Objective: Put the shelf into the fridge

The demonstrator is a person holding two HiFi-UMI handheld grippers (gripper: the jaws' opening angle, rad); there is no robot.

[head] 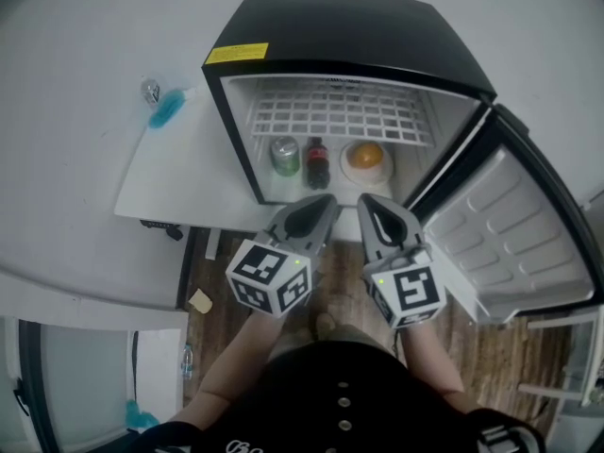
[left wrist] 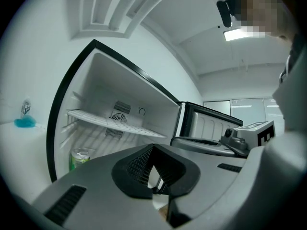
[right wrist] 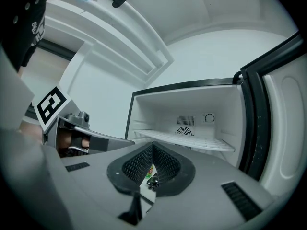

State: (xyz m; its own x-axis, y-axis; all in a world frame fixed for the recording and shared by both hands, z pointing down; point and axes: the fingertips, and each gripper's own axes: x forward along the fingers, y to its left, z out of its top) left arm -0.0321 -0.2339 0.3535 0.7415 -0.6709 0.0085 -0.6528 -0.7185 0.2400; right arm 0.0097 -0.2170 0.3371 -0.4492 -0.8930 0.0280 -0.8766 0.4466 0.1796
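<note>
Both tools are shut w/ nothing between the jaws. Left tool (head: pixel 324 201) & right tool (head: pixel 365 201) sit side by side, pointing level, just outside the fridge (head: pixel 349 31) mouth. The shelf (head: pixel 340 113) lies at 12 o'clock from both. It's already seated inside at the upper level, long axis 9-to-3, above the can (head: pixel 285 156), bottle (head: pixel 317 163) & orange (head: pixel 366 155). Neither tool is clearly nearer. Placement looks done. The door (head: pixel 510 225) hangs open at approx. 3 o'clock, on the right tool's side.
</note>
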